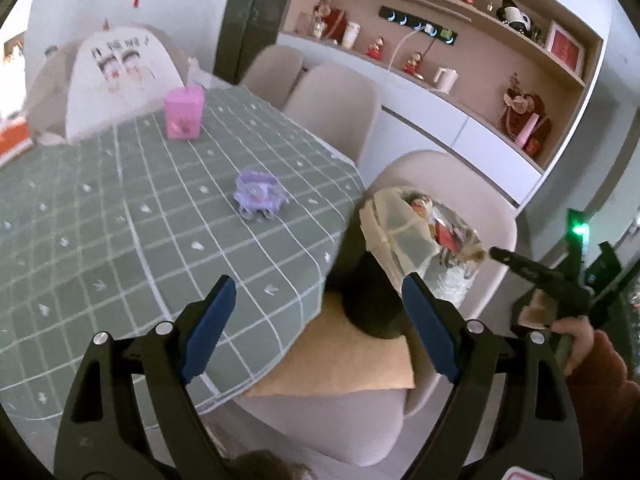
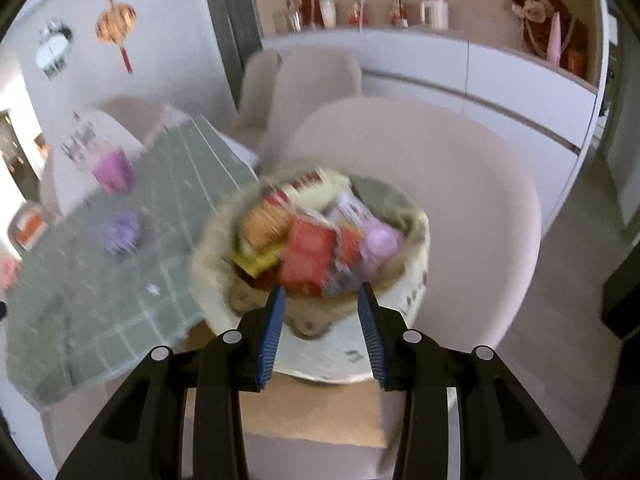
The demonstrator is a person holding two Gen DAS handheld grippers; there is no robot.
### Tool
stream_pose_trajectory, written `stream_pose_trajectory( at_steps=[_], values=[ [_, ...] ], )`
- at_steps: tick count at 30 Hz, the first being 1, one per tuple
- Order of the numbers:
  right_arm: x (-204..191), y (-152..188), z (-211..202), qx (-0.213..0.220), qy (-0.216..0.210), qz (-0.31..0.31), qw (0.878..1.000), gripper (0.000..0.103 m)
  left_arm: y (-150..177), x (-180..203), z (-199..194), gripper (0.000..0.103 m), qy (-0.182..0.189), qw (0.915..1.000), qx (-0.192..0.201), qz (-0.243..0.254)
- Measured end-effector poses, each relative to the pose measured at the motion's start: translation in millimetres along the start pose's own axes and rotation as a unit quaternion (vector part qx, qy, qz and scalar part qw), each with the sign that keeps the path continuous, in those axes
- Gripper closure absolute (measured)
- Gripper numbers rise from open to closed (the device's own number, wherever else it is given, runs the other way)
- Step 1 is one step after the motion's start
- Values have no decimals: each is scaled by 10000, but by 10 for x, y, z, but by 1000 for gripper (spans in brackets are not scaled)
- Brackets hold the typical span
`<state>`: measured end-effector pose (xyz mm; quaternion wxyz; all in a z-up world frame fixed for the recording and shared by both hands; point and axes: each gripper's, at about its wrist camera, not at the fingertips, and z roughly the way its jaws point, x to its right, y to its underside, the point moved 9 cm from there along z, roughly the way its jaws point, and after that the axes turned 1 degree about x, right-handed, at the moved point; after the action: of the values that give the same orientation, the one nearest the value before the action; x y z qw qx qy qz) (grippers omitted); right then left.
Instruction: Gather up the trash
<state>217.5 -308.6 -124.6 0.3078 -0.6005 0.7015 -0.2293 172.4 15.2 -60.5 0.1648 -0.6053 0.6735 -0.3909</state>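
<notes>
A crumpled purple wrapper (image 1: 260, 194) (image 2: 119, 231) lies on the green checked tablecloth (image 1: 120, 240). A black trash bin (image 1: 370, 300) lined with a pale bag (image 1: 394, 232) stands on a chair seat beside the table's corner. It is full of colourful packets (image 2: 308, 256). My left gripper (image 1: 319, 278) hangs open and wide over the table's corner with nothing between its fingers. My right gripper (image 2: 322, 288) is open just above the bin's near rim, and in the left wrist view its tip (image 1: 496, 254) sits at the bag's right edge. The right wrist view is blurred.
A pink box (image 1: 184, 112) stands farther back on the table. Beige chairs (image 1: 332, 108) line the table's far side, and one (image 1: 472, 200) holds the bin on a tan pad (image 1: 340, 360). A white sideboard (image 1: 440, 120) and shelves with ornaments run behind. A hand (image 1: 572, 336) holds the right gripper.
</notes>
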Motion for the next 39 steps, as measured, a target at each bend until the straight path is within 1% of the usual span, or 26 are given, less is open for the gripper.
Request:
stream_pose_trajectory(
  at_steps=[3,7,9,11,17,20,24,27,32,39],
  values=[
    [-181,14,-295,320,-245,-21,9992,67,-42,24,-165,22,-342,9989,317,97],
    [-532,97,-722,661,-617,-267,9955,67,-88,35,-362,22,-743,9947,697,104],
    [-740,174,-946,820,-804,-442,9924,67,-74,70,-446,22,-909,9923,831,116],
    [-928,274,-1106,875,-984,-574,9896,67,-28,112,-516,22,-1061,9901,905,144],
    [-1162,527,-1340,959,-1041,-704,9874,67,152,215,-685,22,-1481,9831,1046,260],
    [-1204,648,-1390,1004,-897,-863,9871,67,271,236,-756,22,-1646,9801,1069,289],
    [-1225,746,-1400,1002,-847,-953,9868,67,406,284,-813,22,-1692,9792,1054,371],
    [-1243,795,-1419,992,-877,-946,9867,67,470,330,-827,22,-1635,9806,1001,416],
    [-1269,840,-1484,1081,-844,-1010,9854,67,528,378,-864,22,-1584,9811,1009,457],
    [-1273,851,-1521,1086,-819,-1051,9851,67,563,417,-877,22,-1535,9818,1010,485]
  ],
)
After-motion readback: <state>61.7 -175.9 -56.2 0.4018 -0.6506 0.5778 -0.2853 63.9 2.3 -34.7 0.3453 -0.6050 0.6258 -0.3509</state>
